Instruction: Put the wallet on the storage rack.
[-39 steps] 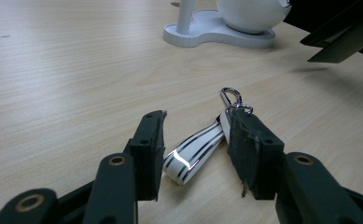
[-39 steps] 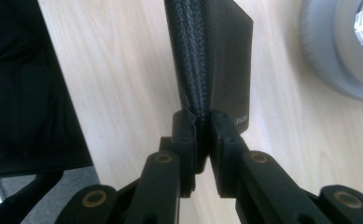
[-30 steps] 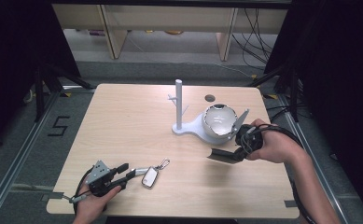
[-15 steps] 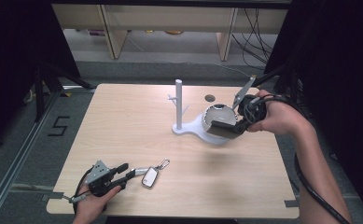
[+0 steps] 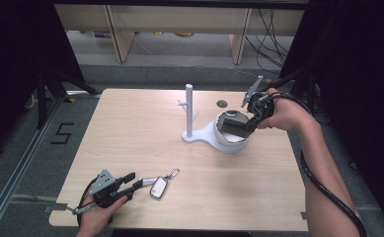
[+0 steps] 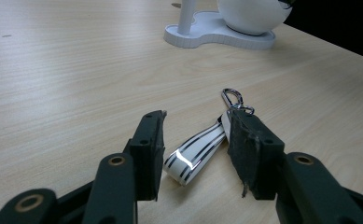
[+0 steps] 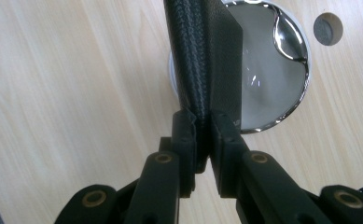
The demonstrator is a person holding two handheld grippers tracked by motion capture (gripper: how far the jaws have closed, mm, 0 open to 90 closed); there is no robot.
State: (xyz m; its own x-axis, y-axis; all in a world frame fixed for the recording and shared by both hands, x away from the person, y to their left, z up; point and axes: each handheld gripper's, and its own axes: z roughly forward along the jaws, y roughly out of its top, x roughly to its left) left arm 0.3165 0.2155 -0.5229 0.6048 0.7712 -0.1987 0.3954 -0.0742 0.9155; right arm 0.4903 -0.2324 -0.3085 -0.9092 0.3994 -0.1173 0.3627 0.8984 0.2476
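**Black wallet held over the bowl; key fob waits at the lower left**

A black, textured wallet (image 7: 202,60) is clamped by its lower edge between the jaws of the right gripper (image 7: 202,135), which are closed tight on it. In the high view it hangs right of centre, above the white bowl (image 5: 229,140) with its chromed rim. The grain of the surface suggests leather or an imitation: it is judged light, somewhat pliable, and not slippery, so a pinch on a folded edge should be enough; a thin edge could twist in the jaws if swung.

The bowl sits on a white stand (image 5: 192,136) with an upright post (image 5: 189,108).

In the lower left of the high view, the left gripper (image 5: 133,180) rests on the table (image 5: 130,123) with its jaws apart. A striped key fob (image 6: 195,154) with a metal clasp (image 6: 233,98) lies between them, ungripped. The fob looks glossy and hard, so it may slide; the strap end seems the safer hold.
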